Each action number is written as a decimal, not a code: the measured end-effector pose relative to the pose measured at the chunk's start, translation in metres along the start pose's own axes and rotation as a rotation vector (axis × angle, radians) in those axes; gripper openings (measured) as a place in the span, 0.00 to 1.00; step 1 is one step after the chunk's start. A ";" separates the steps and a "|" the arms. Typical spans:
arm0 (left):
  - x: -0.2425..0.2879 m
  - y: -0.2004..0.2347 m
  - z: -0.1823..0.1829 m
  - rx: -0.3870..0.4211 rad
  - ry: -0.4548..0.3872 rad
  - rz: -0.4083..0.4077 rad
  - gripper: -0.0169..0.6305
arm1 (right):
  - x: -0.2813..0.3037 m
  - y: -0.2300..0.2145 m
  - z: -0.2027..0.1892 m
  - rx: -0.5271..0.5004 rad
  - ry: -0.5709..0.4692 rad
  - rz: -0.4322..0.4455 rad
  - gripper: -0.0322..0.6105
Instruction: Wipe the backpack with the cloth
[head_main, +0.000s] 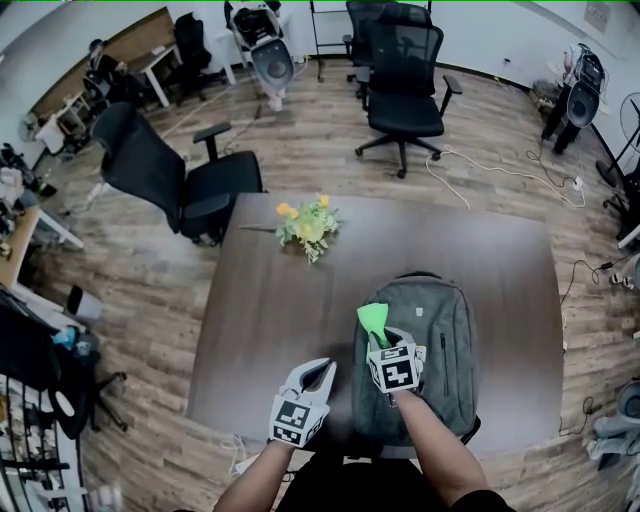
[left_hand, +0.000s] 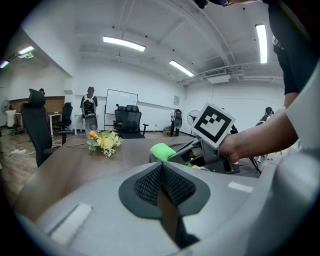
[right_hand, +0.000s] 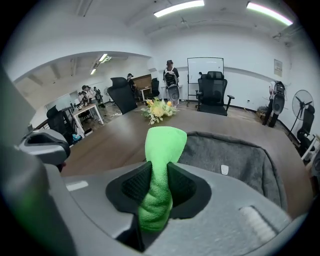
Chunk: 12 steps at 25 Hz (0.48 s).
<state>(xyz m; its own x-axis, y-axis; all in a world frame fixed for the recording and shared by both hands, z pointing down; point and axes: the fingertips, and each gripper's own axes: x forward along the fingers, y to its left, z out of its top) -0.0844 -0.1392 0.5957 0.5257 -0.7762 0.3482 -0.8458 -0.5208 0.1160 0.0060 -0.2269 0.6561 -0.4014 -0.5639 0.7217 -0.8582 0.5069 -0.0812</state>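
A grey backpack (head_main: 440, 340) lies flat on the dark wooden table (head_main: 270, 300), at its near right. My right gripper (head_main: 385, 337) hovers over the backpack's left part, shut on a bright green cloth (head_main: 373, 318). In the right gripper view the cloth (right_hand: 162, 150) stands up between the jaws, with the backpack (right_hand: 230, 155) beyond it. My left gripper (head_main: 318, 374) hangs over the table just left of the backpack, shut with nothing in it. From the left gripper view I see the cloth (left_hand: 162, 151) and the right gripper (left_hand: 200, 152).
A small bunch of yellow and green flowers (head_main: 308, 225) lies at the table's far middle. Black office chairs (head_main: 170, 180) stand beyond the far edge and left corner. Cables (head_main: 500, 170) run over the wooden floor at right. People stand far back in the room.
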 end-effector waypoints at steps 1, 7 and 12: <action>-0.001 0.000 -0.001 -0.002 0.004 -0.002 0.06 | 0.003 -0.001 -0.001 -0.004 0.008 -0.004 0.20; -0.001 -0.001 -0.008 -0.001 0.024 -0.010 0.06 | 0.006 -0.015 -0.006 -0.050 0.029 -0.061 0.20; 0.001 -0.003 -0.002 0.003 0.025 -0.018 0.06 | 0.000 -0.039 -0.012 -0.073 0.049 -0.127 0.20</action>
<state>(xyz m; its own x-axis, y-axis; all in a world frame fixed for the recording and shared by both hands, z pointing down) -0.0810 -0.1376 0.5977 0.5381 -0.7576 0.3694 -0.8361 -0.5354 0.1197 0.0434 -0.2389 0.6678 -0.2734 -0.5947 0.7560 -0.8748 0.4806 0.0617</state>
